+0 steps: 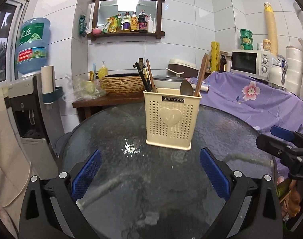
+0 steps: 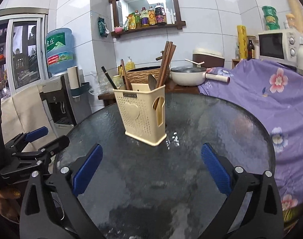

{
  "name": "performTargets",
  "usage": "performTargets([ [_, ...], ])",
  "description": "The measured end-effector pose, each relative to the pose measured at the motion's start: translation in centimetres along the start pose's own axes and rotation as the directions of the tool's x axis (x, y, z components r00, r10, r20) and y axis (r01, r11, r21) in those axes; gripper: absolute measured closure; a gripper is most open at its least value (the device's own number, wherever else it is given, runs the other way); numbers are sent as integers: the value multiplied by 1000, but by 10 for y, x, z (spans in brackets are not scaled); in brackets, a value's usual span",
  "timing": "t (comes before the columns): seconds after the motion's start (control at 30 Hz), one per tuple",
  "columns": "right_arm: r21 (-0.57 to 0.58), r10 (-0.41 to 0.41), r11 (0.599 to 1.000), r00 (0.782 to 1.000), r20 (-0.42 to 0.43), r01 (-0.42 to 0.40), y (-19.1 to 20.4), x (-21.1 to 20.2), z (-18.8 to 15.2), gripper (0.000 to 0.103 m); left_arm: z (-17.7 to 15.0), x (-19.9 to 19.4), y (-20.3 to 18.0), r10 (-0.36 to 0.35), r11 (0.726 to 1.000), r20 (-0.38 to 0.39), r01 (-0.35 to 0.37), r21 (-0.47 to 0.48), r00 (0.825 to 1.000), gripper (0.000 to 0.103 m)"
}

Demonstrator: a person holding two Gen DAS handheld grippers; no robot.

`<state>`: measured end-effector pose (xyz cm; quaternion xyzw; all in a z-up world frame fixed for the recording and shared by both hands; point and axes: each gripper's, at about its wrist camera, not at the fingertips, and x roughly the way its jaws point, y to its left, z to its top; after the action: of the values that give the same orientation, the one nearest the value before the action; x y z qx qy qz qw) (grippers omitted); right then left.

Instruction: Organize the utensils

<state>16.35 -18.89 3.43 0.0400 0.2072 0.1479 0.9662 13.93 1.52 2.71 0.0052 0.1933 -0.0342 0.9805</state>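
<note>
My left gripper (image 1: 150,166) sits low in its frame with both blue pads spread wide and nothing between them; my right gripper (image 2: 151,161) is just as wide and empty. Each one shows cut off at the other view's edge. Ahead of both, at frame centre, the cream utensil holder (image 1: 172,119) stands upright on the round glass table (image 1: 115,183), with dark chopsticks (image 1: 143,77), brown chopsticks (image 2: 166,63) and a spoon (image 1: 186,88) inside. Its small plate seems to read "JIANHAO", blurred in the right view. The water bottle (image 1: 32,45) at upper left carries Chinese characters; the shelf bottles' (image 1: 131,23) labels are too small to read.
</note>
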Motion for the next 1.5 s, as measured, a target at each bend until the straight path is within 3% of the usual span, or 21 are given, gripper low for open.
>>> performTargets([
  [0.2,-80,-59,995,994,95,67,21,-56,-21,6,-14,-44,-6,-5,999,13,6,-42,1000,6],
  [0.47,-114,-77,988,975,210,103,43,-112,-29,6,-16,-89,-32,7,1000,90,-8,12,996,6],
  [0.8,-91,-101,988,976,195,121,39,-123,-32,6,-17,-108,-42,40,998,117,-46,52,992,6],
  [1.5,-90,-86,991,986,143,99,40,-110,-38,6,-25,-107,-32,64,997,63,-66,40,996,6],
])
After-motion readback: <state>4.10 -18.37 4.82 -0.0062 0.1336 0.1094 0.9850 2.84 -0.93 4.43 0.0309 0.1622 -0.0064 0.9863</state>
